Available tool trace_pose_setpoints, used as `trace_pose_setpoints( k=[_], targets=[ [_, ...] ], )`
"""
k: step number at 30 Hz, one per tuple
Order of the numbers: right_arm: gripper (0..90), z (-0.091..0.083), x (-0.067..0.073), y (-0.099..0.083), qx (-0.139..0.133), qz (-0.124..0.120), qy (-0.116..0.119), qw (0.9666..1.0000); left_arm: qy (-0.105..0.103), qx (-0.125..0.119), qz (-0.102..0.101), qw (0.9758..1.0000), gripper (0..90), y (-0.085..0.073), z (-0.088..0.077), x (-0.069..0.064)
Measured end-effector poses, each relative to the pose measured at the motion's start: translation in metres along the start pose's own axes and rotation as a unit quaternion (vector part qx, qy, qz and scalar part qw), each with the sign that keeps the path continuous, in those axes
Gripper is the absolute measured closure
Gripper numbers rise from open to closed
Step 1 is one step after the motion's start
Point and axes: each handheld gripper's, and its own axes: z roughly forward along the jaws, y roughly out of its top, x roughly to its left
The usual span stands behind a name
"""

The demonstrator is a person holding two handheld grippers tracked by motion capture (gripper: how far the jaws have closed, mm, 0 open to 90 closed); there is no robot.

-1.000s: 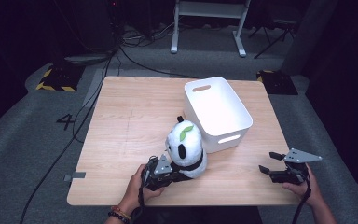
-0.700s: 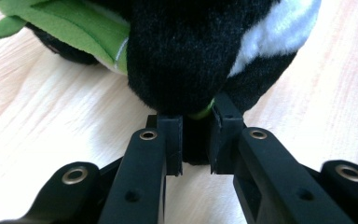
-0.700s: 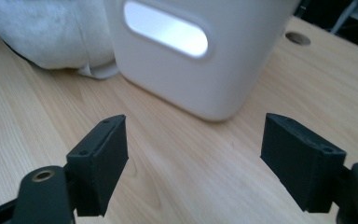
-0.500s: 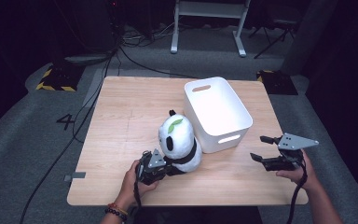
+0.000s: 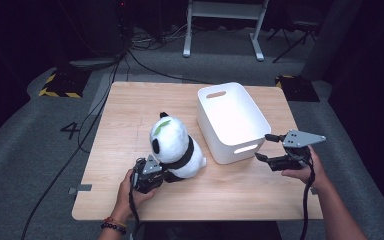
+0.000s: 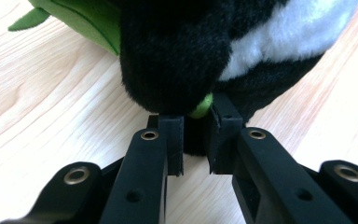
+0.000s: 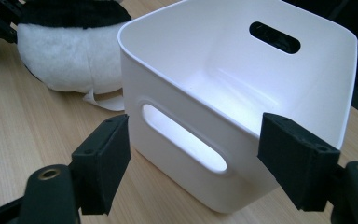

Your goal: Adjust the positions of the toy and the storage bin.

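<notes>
The left gripper (image 5: 161, 172) sits at the near edge of the wooden table (image 5: 130, 115), its jaws clamped on a black limb at the base of the plush panda (image 5: 176, 150); in the left gripper view the pads (image 6: 171, 140) pinch dark fur with a bit of green showing between them. The panda sits upright near the middle of the table's near half, black and white, with a green leaf patch on its head. A small white tag hangs from its underside in the right gripper view, too small to read.

The right gripper (image 5: 267, 147) hovers above the table with jaws spread wide and nothing between them, just beside the near corner of the white bin (image 5: 232, 117). The bin stands to the right of the panda, close to it, with slot handles in its walls.

On the grey floor left of the table, a painted "4" (image 5: 71, 130) can be read.
</notes>
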Motion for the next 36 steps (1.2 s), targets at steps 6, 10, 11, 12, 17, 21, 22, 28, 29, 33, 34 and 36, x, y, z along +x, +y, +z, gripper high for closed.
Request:
trace_pose_setpoints(
  k=[6, 10, 11, 12, 17, 21, 22, 28, 29, 33, 34, 36],
  targets=[
    [25.0, 0.011, -0.001, 0.007, 0.010, -0.007, 0.005, 0.9999, 0.002, -0.005, -0.024, 0.9997, 79.3, -0.009, -0.004, 0.009],
    [24.8, 0.017, -0.003, 0.011, 0.013, -0.006, 0.008, 0.9999, 0.008, -0.012, -0.038, 0.9992, 79.5, -0.009, -0.003, 0.005],
    [24.8, 0.020, -0.004, 0.011, 0.015, -0.004, 0.007, 0.9999, 0.014, -0.014, -0.029, 0.9994, 79.5, -0.008, -0.003, 0.005],
    [24.8, 0.020, -0.004, 0.011, 0.015, -0.004, 0.007, 0.9999, 0.018, 0.000, -0.011, 0.9998, 79.5, -0.007, -0.005, 0.006],
    [32.9, 0.035, -0.005, 0.014, 0.033, -0.011, 0.016, 0.9993, 0.022, -0.005, -0.004, 0.9997, 78.8, -0.006, -0.005, 0.005],
    [45.6, 0.040, -0.007, 0.019, 0.039, -0.018, 0.029, 0.9987, 0.020, -0.011, -0.003, 0.9997, 77.1, -0.006, -0.005, 0.003],
    [45.6, 0.040, -0.007, 0.019, 0.039, -0.018, 0.029, 0.9987, 0.024, -0.013, -0.002, 0.9996, 77.1, -0.006, -0.006, 0.003],
    [57.6, 0.049, -0.010, 0.031, 0.062, -0.037, 0.075, 0.9946, 0.025, -0.030, 0.004, 0.9992, 58.4, -0.006, -0.007, 0.001],
    [60.0, 0.049, -0.009, 0.033, 0.059, -0.036, 0.082, 0.9943, 0.026, -0.034, 0.000, 0.9991, 52.9, -0.006, -0.007, 0.001],
    [68.0, 0.051, -0.005, 0.037, 0.056, -0.047, 0.105, 0.9918, 0.014, -0.060, -0.002, 0.9981, 36.8, -0.003, -0.013, -0.002],
    [68.0, 0.051, -0.005, 0.037, 0.056, -0.047, 0.105, 0.9918, 0.014, -0.060, -0.002, 0.9981, 33.8, -0.003, -0.013, -0.002],
    [71.7, 0.053, 0.000, 0.039, 0.056, -0.053, 0.115, 0.9904, 0.014, -0.071, -0.005, 0.9974, 29.6, -0.001, -0.015, -0.005]
  ],
)
